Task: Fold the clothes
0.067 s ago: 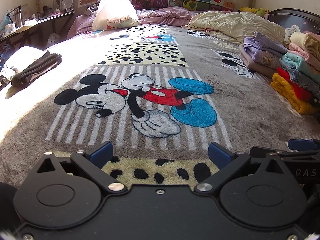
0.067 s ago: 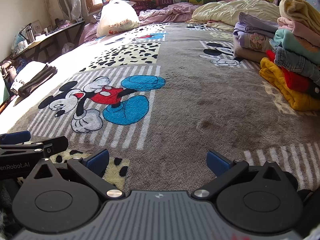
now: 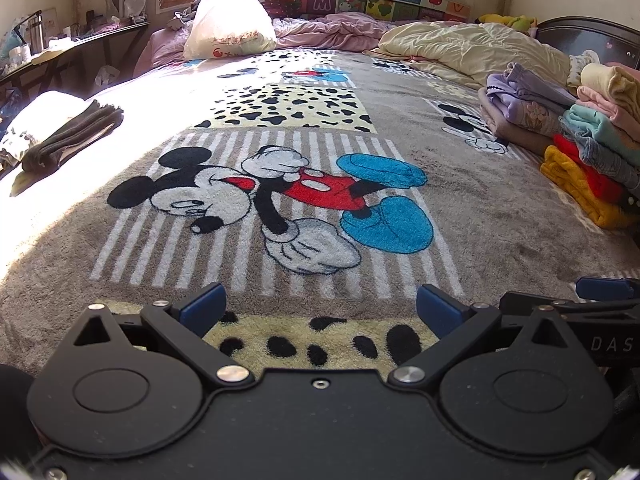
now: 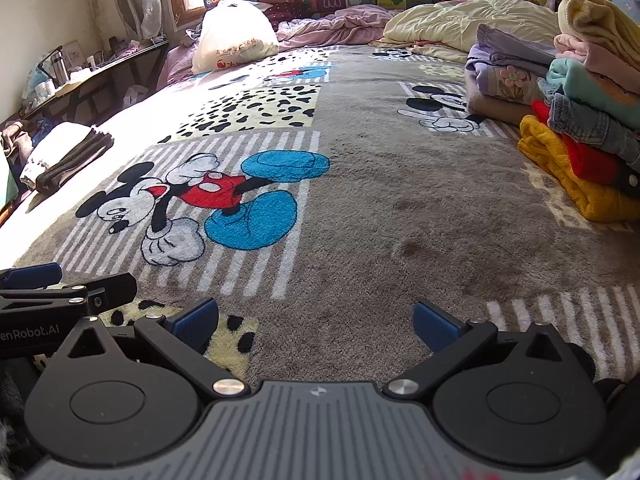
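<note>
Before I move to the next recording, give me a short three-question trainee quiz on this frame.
1. True or false: the left gripper holds a garment.
2. Which garment lies at the bottom of the clothes stack by the right gripper? A) yellow sweater B) purple top C) jeans
3. Fill in: the folded dark brown garment lies on the blanket's ____ edge.

Key: 1 false, both grippers are open and empty; 2 A, the yellow sweater; 3 left.

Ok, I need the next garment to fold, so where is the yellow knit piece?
The yellow knit garment lies at the bottom of the clothes pile on the bed's right side, under a red garment, right of the right gripper.
</note>
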A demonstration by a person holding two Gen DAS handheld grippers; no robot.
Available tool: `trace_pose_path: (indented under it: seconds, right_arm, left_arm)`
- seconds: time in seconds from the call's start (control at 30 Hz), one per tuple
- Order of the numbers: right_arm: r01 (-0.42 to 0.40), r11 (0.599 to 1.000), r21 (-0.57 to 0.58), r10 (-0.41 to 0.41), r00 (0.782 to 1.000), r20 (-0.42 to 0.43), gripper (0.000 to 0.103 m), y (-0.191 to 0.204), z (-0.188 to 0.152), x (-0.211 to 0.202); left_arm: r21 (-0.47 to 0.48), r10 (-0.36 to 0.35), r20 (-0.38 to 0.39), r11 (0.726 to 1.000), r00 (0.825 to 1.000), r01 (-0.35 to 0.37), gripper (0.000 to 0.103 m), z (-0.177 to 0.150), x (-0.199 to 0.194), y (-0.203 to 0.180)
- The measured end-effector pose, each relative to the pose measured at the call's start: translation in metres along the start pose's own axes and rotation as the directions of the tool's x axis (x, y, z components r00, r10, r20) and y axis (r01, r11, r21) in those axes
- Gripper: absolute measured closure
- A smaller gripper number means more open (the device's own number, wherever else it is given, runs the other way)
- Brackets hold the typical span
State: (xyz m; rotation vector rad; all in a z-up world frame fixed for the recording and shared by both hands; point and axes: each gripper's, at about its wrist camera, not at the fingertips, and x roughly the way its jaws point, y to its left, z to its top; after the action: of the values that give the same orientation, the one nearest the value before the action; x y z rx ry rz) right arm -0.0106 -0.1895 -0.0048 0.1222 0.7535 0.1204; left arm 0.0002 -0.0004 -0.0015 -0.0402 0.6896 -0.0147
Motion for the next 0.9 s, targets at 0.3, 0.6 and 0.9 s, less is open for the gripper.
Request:
trace_pose_path:
  seconds: [0.3, 0.6, 0.9]
  right_arm:
    - [-0.006, 1.000, 0.000, 0.006, 1.000, 0.002, 0.000, -0.0004, 0.0001, -0.0012]
    - [-0.004, 1.000, 0.002, 0.004, 1.000, -0.003, 0.000, 0.0005, -0.0002, 0.0009]
    - [-0.007, 1.000, 0.000, 0.007, 1.000, -0.005, 0.000, -0.0009, -0.0008, 0.0008]
  left_arm:
    - [-0.002, 0.002, 0.000, 1.000, 1.000, -0.002, 0.000, -0.0035, 0.0017, 0.0001]
    - [0.003, 0.002, -0.010, 1.000, 1.000, -0.002, 0.000, -0.0014, 0.0011, 0.0002]
    - [0.005, 0.002, -0.015, 1.000, 1.000, -0.001, 0.000, -0.0006, 0.0015, 0.0008]
